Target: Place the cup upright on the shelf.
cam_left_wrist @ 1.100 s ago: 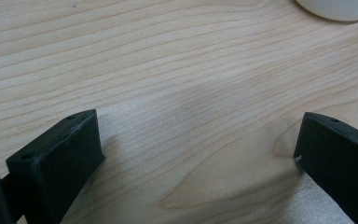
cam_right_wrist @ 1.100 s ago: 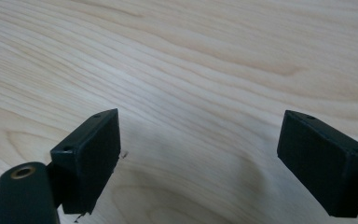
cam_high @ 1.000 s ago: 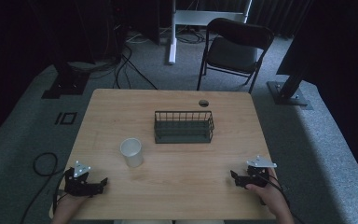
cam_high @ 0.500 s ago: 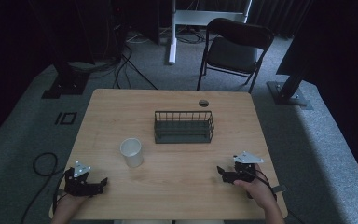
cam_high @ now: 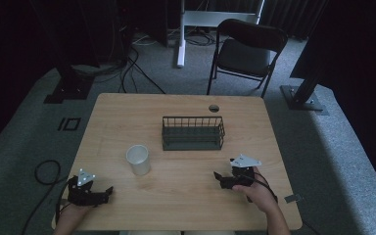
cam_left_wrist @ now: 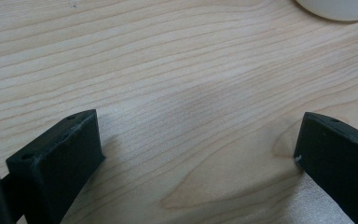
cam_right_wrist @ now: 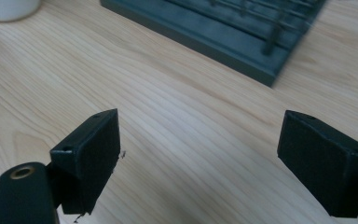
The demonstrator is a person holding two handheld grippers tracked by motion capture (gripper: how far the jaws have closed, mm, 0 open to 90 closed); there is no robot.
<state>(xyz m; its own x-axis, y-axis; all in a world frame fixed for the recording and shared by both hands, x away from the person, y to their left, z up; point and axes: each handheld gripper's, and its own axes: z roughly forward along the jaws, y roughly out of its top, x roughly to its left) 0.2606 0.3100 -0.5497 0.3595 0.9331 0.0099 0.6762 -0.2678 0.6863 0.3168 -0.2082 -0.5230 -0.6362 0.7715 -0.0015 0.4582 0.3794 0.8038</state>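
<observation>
We're looking down at a wooden table [cam_high: 186,205] with a dark wire basket [cam_high: 193,132] sitting roughly mid-table. A white cup [cam_high: 138,159] is standing upright down-left of the basket, apart from it. The left gripper [cam_high: 108,190] is resting near the table's front edge, below-left of the basket, jaws spread wide with just bare wood between them. The right gripper [cam_high: 217,176] is sitting below the basket's right end, jaws also released and holding nothing, pointing toward the basket's base.
</observation>
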